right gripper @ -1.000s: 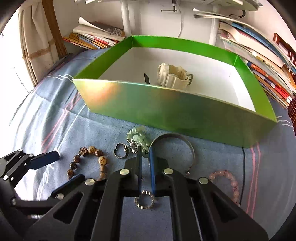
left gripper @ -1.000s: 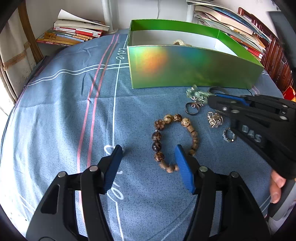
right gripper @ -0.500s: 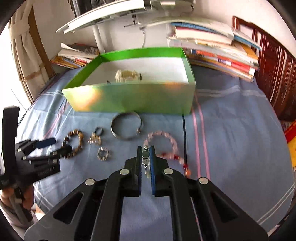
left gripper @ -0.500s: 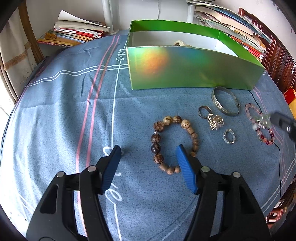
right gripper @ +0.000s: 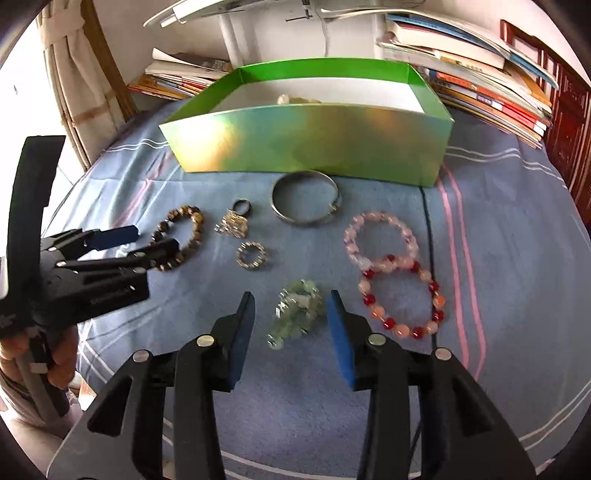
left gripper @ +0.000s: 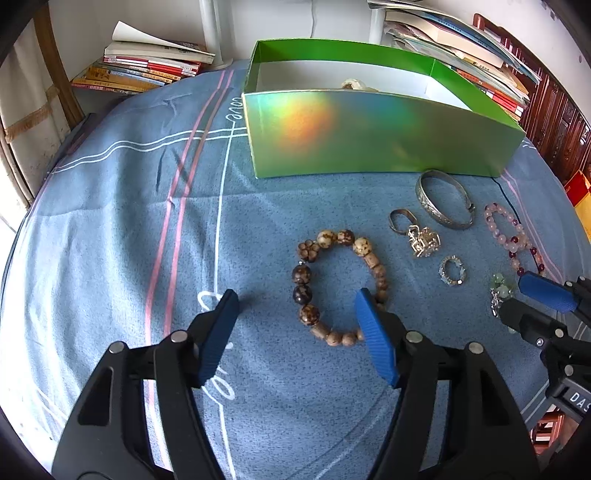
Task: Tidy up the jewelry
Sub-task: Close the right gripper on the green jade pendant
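Observation:
My right gripper (right gripper: 291, 316) is open, and the pale green jade charm (right gripper: 297, 312) lies on the blue cloth between its fingers; the charm also shows in the left wrist view (left gripper: 500, 293). My left gripper (left gripper: 295, 321) is open and empty, its right finger over the brown bead bracelet (left gripper: 338, 286). A silver bangle (right gripper: 304, 197), a silver pendant with ring (right gripper: 234, 223), a small sparkly ring (right gripper: 252, 254) and pink and red bead bracelets (right gripper: 391, 269) lie on the cloth. The green box (right gripper: 306, 140) holds a white watch (right gripper: 295, 99).
Stacks of books (right gripper: 480, 85) lie behind and to the right of the box, and more books (left gripper: 147, 66) at the back left. A white lamp post (right gripper: 231, 33) stands behind the box. A black cable (right gripper: 428, 236) runs across the cloth.
My right gripper carried the green charm from near the box down to the right front, opened, and the charm now lies on the cloth. The left gripper has stayed put.

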A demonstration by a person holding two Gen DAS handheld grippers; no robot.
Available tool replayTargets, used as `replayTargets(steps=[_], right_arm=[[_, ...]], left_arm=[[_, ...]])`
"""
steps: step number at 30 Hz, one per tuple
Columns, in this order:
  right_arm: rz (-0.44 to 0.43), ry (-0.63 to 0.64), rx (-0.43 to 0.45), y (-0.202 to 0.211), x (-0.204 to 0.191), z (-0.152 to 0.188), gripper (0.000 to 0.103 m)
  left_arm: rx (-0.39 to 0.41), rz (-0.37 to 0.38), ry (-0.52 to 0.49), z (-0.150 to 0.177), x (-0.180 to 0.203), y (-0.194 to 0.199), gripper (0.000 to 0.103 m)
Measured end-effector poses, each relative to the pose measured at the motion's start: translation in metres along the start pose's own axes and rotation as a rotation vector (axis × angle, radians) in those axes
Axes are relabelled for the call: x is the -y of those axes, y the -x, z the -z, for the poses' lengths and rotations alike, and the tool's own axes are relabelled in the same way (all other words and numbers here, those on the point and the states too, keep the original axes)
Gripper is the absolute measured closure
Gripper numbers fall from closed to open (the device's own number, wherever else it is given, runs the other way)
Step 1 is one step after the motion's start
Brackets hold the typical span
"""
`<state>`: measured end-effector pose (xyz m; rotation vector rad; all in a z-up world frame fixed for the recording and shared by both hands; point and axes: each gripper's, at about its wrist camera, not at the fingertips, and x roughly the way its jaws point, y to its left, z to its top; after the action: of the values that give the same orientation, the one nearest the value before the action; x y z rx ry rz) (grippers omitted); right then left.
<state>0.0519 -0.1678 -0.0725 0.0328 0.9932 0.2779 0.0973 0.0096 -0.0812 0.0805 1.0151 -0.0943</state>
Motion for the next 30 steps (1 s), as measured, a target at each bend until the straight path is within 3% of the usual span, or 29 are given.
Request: replayTargets(steps=[6, 13, 23, 30], right_arm=[[0.023, -0.033, 0.008, 0.008, 0.016, 0.005, 0.062], [-0.019, -0.017, -0.012, -0.001, 0.005, 0.006, 0.062], [0.074, 0.010, 0.013, -0.010, -0.004, 0.003, 0.063], [0.148, -0.007, 0.031, -0.012, 0.009, 0.001, 0.078]], left_arm=[[0.001, 0.000, 0.000, 0.000, 0.000, 0.000, 0.037], [0.000, -0.009, 0.005, 0.000, 0.000, -0.001, 0.033], [0.003, -0.012, 0.003, 0.000, 0.000, -0.001, 0.033], [0.009, 0.000, -0.023, 0.001, 0.007, 0.001, 0.047]])
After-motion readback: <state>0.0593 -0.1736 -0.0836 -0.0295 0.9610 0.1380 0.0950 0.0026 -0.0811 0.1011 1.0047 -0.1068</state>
